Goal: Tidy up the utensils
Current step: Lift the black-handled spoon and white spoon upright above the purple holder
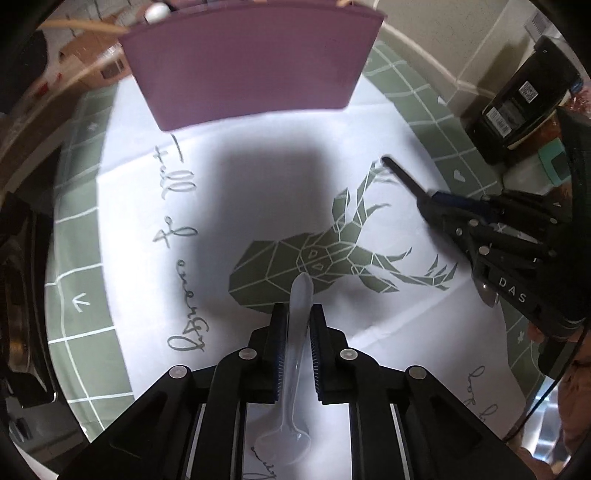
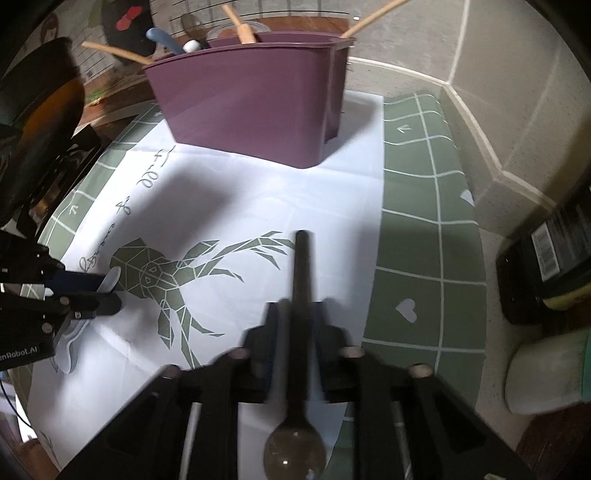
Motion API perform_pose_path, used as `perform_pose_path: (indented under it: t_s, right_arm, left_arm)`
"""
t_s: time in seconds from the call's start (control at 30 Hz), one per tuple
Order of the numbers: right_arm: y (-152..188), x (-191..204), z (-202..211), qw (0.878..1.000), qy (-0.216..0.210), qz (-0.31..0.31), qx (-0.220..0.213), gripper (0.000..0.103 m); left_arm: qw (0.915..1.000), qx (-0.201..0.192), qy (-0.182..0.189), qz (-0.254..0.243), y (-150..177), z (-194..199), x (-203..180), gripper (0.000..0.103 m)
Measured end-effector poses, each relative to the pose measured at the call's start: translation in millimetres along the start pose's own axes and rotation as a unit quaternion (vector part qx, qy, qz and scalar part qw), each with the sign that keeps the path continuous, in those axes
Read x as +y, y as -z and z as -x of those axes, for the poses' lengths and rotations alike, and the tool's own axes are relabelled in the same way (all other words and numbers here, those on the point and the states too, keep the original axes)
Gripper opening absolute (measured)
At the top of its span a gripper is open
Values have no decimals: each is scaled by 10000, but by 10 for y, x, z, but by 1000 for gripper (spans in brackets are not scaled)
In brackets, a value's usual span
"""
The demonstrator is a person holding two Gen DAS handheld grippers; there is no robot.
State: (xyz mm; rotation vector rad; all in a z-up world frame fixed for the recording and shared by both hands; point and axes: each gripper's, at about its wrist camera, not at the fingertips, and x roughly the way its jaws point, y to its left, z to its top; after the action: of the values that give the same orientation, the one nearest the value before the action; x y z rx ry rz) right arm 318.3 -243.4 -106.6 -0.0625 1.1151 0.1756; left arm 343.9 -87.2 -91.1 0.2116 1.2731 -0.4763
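A purple utensil caddy (image 1: 251, 62) (image 2: 251, 99) stands at the far side of the cloth, with wooden handles (image 2: 242, 26) and a blue handle (image 2: 162, 38) sticking out of it. My left gripper (image 1: 298, 310) is shut on a translucent white plastic spoon (image 1: 301, 288); its handle points forward and its bowl lies toward the camera. My right gripper (image 2: 297, 308) is shut on a black-handled spoon (image 2: 302, 258) whose shiny bowl (image 2: 294, 458) is near the camera. Each gripper shows in the other's view: the right gripper (image 1: 430, 201) at the right, the left gripper (image 2: 110, 295) at the left.
A white cloth with a deer print and a green grid border (image 1: 92, 206) covers the table. A black bottle with a barcode (image 1: 517, 107) (image 2: 546, 258) and a pale container (image 2: 543, 373) stand at the right by the wall. A dark pan (image 2: 44, 110) sits at the left.
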Motion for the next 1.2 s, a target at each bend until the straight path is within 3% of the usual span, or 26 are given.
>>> perform_pose_path:
  t_s: [0.23, 0.47, 0.7, 0.87, 0.97, 1.2]
  right_arm:
    - [43, 109, 335, 9977, -374, -53, -554, 11]
    - [97, 400, 663, 9942, -354, 256, -981, 11]
    - [85, 518, 864, 9909, -313, 246, -1286, 11]
    - [-138, 571, 1352, 9794, -238, 337, -1976, 11]
    - [-366, 610, 1718, 9675, -158, 460, -2483, 11]
    - [-1051, 659, 2654, 9244, 163, 680, -3749, 11]
  left_arm:
    - [9961, -819, 143, 290, 293, 438, 46, 11]
    - [9853, -1486, 424, 728, 565, 908, 205, 11]
    - [9796, -1813, 385, 771, 663, 1241, 263, 11]
    - [9717, -2275, 382, 499, 527, 1689, 177, 11]
    - [9622, -2663, 447, 359, 343, 2082, 141, 11]
    - [9210, -3888, 259, 22, -174, 3166, 62, 11]
